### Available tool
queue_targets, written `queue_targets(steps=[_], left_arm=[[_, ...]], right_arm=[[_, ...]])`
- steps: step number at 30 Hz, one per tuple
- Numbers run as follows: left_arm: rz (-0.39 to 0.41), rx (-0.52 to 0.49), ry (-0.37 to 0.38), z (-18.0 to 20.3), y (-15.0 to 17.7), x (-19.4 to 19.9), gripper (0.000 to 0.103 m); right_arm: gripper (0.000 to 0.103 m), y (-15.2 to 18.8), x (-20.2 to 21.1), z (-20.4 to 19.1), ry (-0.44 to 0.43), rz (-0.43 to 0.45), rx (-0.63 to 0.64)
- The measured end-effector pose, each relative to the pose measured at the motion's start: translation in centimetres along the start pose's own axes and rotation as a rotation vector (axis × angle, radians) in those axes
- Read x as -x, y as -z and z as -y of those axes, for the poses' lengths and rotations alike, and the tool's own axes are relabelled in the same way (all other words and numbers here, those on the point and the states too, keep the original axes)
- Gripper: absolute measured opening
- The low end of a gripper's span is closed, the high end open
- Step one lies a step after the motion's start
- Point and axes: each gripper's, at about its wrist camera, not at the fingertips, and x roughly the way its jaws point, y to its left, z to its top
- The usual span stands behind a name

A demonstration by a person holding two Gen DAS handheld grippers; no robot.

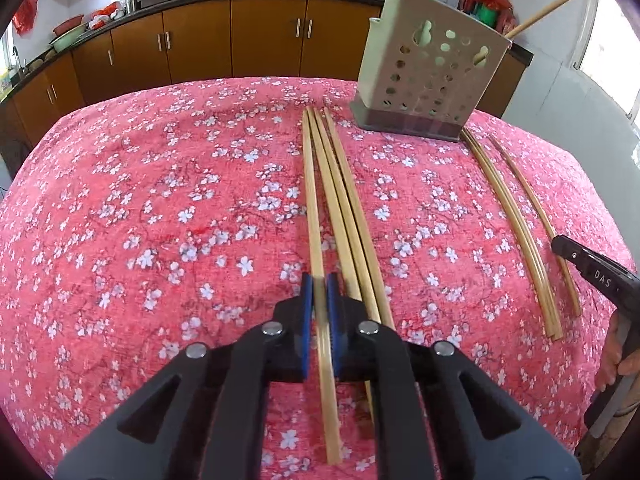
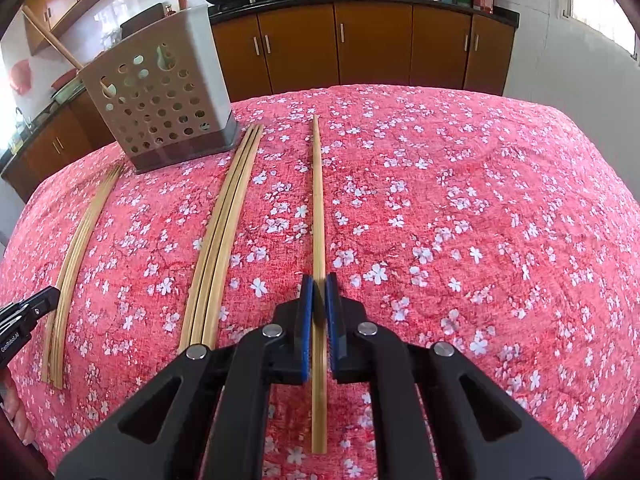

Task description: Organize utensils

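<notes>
**Ana:** Pink floral cloth [image 1: 160, 220] covers the whole table, and it looks soft and slightly puckered. I reckon that is the main hazard: a chopstick tip could snag in it as it is lifted.

**Ben:** Next in size is the perforated holder [image 1: 428, 76] at the far edge, with two wooden handles already poking out. If a long stick goes in at a slant it might knock against the rim or tip the holder over.

**Ana:** Then the loose bundles. Three chopsticks [image 1: 352, 216] lie just beside the left gripper [image 1: 320, 296], touching one another. Its jaws are pressed on a single chopstick [image 1: 314, 216], the leftmost of that group. So close to its neighbours, a sideways lift could drag them along.

**Ben:** Another trio [image 2: 218, 240] lies between the two grippers, running up to the holder's base.

**Ana:** The right gripper [image 2: 319, 296] is likewise clamped on a lone chopstick [image 2: 318, 200], which lies well apart from the rest.

**Ben:** Both grips sit near the blunt end, so most of each stick hangs forward. My guess is that it could pivot or slide between the blue pads [image 2: 307, 320] once raised.

**Ana:** Pose, then: both grippers point steeply down and forward along their sticks, roughly parallel, low over the cloth. A hand [image 1: 616, 360] shows at the picture's edge, gripping the right handle.
</notes>
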Motion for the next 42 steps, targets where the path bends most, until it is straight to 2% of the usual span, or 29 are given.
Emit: queue_targets(steps=[5, 12, 27, 42], left_arm=[[0.017, -0.005, -0.048, 0.1, -0.4, -0.4, 0.009], [0.046, 0.091, -0.118, -5.4, -1.7, -1.0, 0.01], [0.072, 0.129, -0.068, -7.0, -1.1, -0.6, 0.011], [0.071, 0.12, -0.081, -6.7, -1.1, -0.7, 0.011]], right_arm=[[0.008, 0.2, 0.0, -0.9, -0.012, 0.012, 0.039], [0.008, -0.2, -0.4, 1.1, 0.034, 0.04, 0.006], [0.008, -0.1, -0.3, 1.4, 0.026, 0.042, -0.007], [0.008, -0.1, -0.3, 1.3, 0.022, 0.041, -0.014]])
